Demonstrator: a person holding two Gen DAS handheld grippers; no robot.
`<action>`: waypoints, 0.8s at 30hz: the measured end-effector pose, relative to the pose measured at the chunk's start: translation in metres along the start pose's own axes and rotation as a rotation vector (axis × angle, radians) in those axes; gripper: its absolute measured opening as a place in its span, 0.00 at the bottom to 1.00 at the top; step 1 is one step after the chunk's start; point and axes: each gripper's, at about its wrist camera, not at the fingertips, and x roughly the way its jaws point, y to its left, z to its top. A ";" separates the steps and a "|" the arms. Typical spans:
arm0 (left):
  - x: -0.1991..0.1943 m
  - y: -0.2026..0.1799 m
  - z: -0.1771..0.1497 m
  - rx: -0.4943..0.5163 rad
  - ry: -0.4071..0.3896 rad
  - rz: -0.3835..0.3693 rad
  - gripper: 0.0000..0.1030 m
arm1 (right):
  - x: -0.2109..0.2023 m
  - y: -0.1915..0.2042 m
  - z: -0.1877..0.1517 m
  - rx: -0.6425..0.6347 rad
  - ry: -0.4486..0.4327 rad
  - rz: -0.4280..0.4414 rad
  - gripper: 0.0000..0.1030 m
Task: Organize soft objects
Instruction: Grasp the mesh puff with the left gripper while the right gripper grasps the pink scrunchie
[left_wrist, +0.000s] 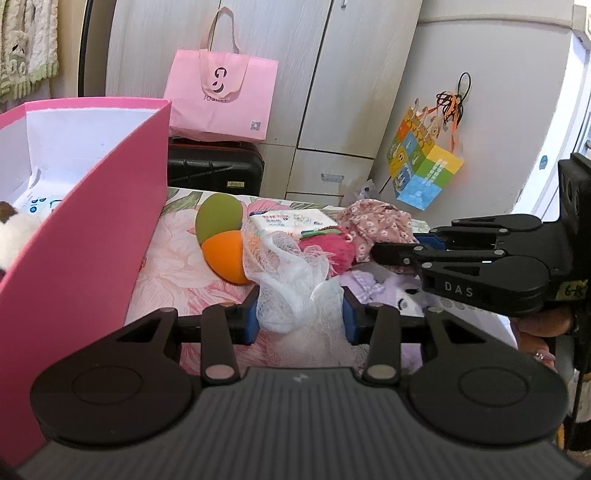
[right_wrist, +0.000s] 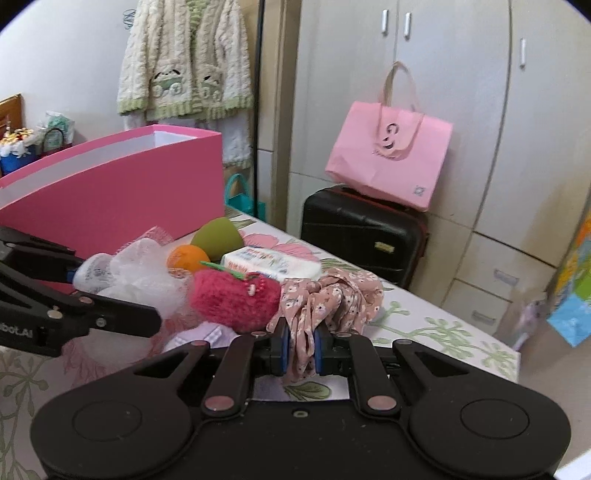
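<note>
Floral bedsheet (right_wrist: 424, 325), left gripper (left_wrist: 300, 317) pinching white mesh pouf (left_wrist: 291, 280), right gripper (right_wrist: 300, 349) clamping crumpled floral cloth (right_wrist: 332, 299)

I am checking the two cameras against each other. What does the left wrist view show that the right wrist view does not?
Only the left wrist view: the inside of the pink box with a plush toy, and the left gripper holding the white mesh puff.

Only the right wrist view: the cream cardigan hanging on the wall, and the right gripper closed on the floral cloth.

Both: the pink bag, black suitcase, tissue pack and red knitted item.
</note>
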 end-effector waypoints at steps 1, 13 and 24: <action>-0.003 0.000 0.000 -0.003 -0.003 -0.003 0.39 | -0.003 -0.001 0.000 0.008 -0.002 -0.012 0.15; -0.037 -0.004 -0.008 -0.011 -0.044 -0.036 0.39 | -0.041 0.013 0.002 0.075 -0.037 -0.149 0.15; -0.068 -0.004 -0.017 -0.011 -0.005 -0.093 0.39 | -0.081 0.030 -0.007 0.116 -0.051 -0.188 0.15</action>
